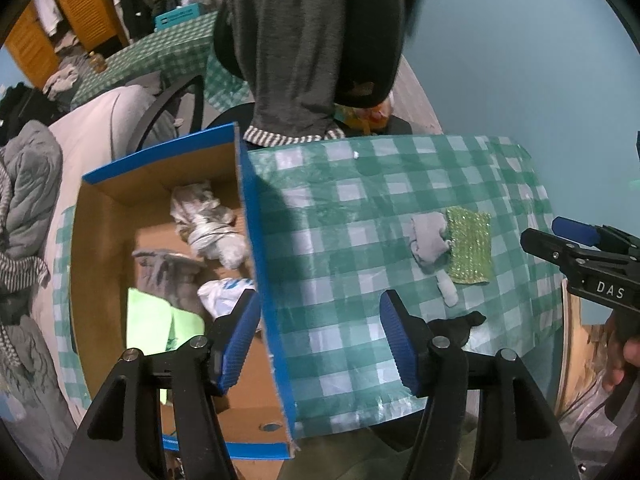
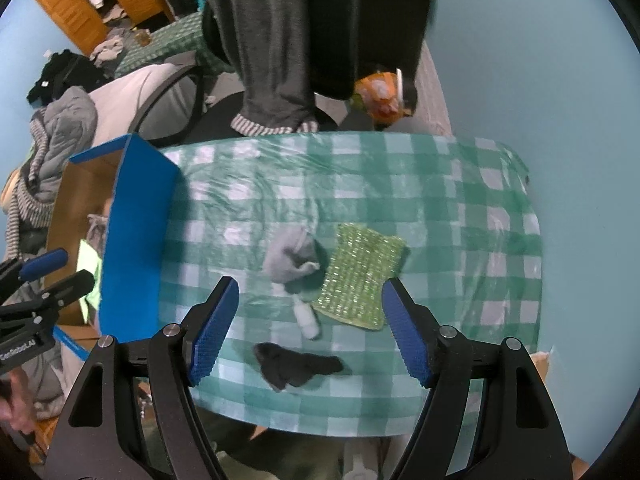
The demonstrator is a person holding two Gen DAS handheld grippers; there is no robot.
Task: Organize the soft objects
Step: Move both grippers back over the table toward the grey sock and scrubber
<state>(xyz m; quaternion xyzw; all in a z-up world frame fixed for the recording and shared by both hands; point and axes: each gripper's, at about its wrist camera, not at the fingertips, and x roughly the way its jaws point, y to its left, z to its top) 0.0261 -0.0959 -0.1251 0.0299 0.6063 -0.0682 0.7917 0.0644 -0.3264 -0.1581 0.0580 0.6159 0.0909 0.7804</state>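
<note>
A: Where do we find the left gripper [image 1: 320,340]?

B: In the left wrist view, low in the frame, it straddles the blue right wall of the box [image 1: 256,240]. Its fingers [image 1: 240,344] are spread apart and nothing is between the pads.

A: And the right gripper [image 2: 310,332]?

B: In the right wrist view, its fingers [image 2: 404,340] are also released, with nothing gripped. It hangs above the checked surface [image 2: 440,200], over the loose items.

A: Which soft items do we still see on the surface?

B: A grey sock [image 2: 290,260] at frame centre touches the left edge of a green cloth [image 2: 360,280]. A small white roll [image 2: 308,320] lies just below the sock. A black sock [image 2: 296,366] lies lower, near the front edge, apart from the others.

A: What do we see in the box?

B: In the left wrist view: a white bundle [image 1: 208,224] at the far end, a grey cloth [image 1: 168,272] at the middle, a bright green item [image 1: 160,320] nearest us, and a white piece [image 1: 224,292] beside the left finger.
</note>
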